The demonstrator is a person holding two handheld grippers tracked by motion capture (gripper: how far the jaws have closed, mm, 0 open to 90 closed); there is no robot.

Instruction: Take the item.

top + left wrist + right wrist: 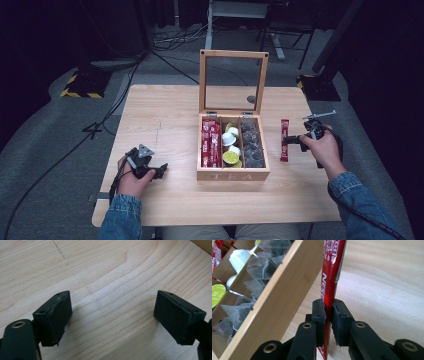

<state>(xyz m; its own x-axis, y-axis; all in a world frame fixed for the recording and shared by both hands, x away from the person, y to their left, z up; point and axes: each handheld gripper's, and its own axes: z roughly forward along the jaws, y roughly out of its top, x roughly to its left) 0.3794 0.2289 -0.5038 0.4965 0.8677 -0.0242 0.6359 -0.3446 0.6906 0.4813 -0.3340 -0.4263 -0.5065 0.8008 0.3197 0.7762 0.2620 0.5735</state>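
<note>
- Right gripper (292,141) is clamped on the long red foil stick sachet (284,140), jaws pinched tight against both its faces in the right gripper view (327,312).
- That sachet (331,277) runs away from the jaws, white lettering up its side, just beside the outer wall of the open light-wood tea box (282,297); whether it touches the wall, I cannot tell.
- From the high view the sachet lies to the right of the box (233,175), above the pale wooden table (165,115), with the person's right hand (325,150) wrapped round the gripper's handle.
- Inside the box: more red stick sachets (210,142) in the left compartment, round capsules with white and lime-green lids (231,147) in the middle, grey mesh tea bags (251,145) on the right.
- The box's glass-paned lid (233,82) stands upright at the back.
- Left gripper (159,171) sits well apart at the table's left, in the left hand (131,182).
- Its jaws stand wide (112,317), nothing but bare wood grain between them.
</note>
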